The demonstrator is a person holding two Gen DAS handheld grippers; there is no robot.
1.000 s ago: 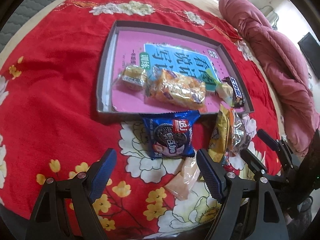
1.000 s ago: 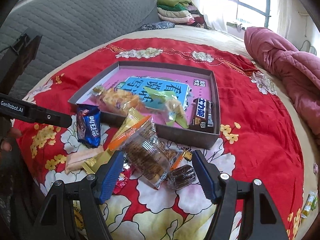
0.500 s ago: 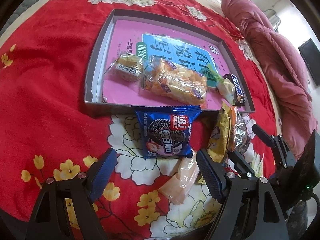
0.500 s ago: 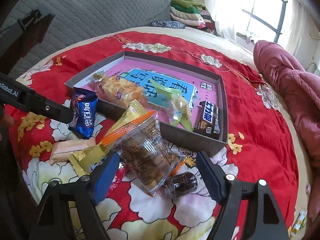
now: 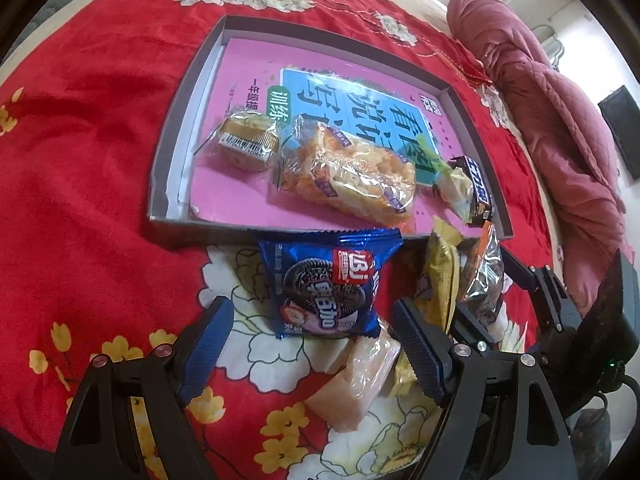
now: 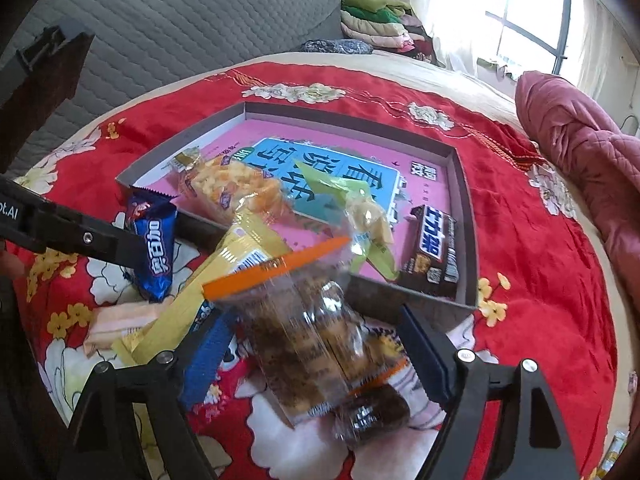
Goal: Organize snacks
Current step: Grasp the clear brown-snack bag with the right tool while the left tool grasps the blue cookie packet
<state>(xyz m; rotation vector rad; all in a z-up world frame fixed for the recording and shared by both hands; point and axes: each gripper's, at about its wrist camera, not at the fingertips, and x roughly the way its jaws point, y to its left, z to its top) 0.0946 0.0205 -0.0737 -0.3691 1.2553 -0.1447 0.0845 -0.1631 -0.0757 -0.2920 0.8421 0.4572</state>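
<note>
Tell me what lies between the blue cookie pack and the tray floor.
Only the tray's near wall: the cookie pack lies against its outside. Just beyond it the rice-cracker pack fills the nearest floor; the pink floor left of it is free.

Both grippers look the same: the left gripper point(image 5: 312, 332) and right gripper point(image 6: 316, 344) have black angular frames, ribbed blue finger pads point(image 5: 416, 336), silver screws, and white "ot.AI" lettering on the left one's body.

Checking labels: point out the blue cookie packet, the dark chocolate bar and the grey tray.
Blue cookie packet point(image 5: 325, 285), left wrist view, printed front.
Dark chocolate bar point(image 6: 434, 254), right wrist view, wrapper top.
Grey tray point(image 5: 170, 136), left wrist view, left wall.
</note>
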